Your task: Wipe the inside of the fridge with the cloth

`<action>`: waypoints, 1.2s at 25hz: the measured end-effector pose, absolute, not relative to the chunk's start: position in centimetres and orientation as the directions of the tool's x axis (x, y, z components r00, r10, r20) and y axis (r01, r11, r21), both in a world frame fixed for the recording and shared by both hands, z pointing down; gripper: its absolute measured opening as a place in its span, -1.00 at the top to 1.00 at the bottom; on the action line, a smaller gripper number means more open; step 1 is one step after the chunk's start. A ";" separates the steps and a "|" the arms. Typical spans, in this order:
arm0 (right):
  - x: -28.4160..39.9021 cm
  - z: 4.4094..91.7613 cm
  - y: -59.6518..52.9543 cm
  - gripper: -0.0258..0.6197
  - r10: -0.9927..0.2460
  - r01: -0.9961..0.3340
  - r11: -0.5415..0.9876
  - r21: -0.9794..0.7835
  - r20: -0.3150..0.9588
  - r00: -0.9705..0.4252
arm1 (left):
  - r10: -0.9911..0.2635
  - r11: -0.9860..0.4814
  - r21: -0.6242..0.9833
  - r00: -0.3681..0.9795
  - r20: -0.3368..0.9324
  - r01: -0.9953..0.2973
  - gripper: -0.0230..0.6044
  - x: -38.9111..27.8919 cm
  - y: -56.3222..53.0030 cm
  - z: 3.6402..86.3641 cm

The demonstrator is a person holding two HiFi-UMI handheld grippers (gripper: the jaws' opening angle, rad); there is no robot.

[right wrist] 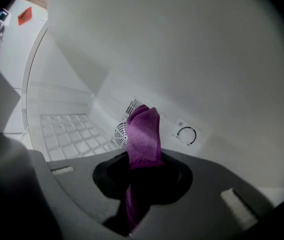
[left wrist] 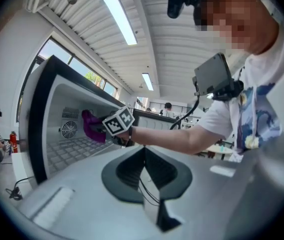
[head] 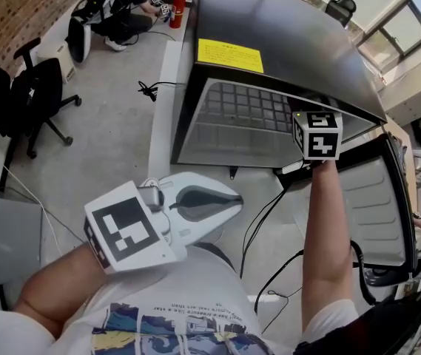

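Note:
A small black fridge (head: 284, 43) stands open with its white inside facing me. My right gripper (right wrist: 142, 165) is shut on a purple cloth (right wrist: 143, 133) and reaches into the cavity, close to the back wall. In the head view only its marker cube (head: 317, 134) shows at the fridge opening; the jaws are hidden inside. The left gripper view shows the cloth (left wrist: 92, 126) held up inside the fridge (left wrist: 57, 109). My left gripper (head: 228, 202) hovers outside, near my body, with its jaws shut (left wrist: 144, 156) on nothing.
Fan vent (right wrist: 120, 134), thermostat dial (right wrist: 186, 134) and wire shelf (right wrist: 72, 134) lie beyond the cloth. The fridge door (head: 376, 205) hangs open at right. Cables (head: 265, 220) trail on the floor. Behind are an office chair (head: 36, 95), a crouching person (head: 125, 9) and a red extinguisher (head: 178, 9).

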State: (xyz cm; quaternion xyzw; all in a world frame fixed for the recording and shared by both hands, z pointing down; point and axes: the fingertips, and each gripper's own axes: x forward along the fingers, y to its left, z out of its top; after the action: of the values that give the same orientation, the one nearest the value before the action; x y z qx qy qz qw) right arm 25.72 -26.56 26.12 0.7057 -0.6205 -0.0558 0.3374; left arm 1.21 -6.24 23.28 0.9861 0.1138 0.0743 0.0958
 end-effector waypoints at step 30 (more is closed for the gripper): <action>22.1 31.2 -28.0 0.75 -0.886 -0.899 0.085 0.429 0.446 0.129 | 0.180 -0.966 0.213 0.971 0.160 0.144 0.91 0.7 -6.1 23.9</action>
State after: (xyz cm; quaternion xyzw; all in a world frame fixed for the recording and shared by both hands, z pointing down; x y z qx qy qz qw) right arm 22.12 -28.01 31.25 0.6763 -0.6598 0.0105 0.3273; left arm 0.70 -6.08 23.90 0.9875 0.0820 0.0896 0.1005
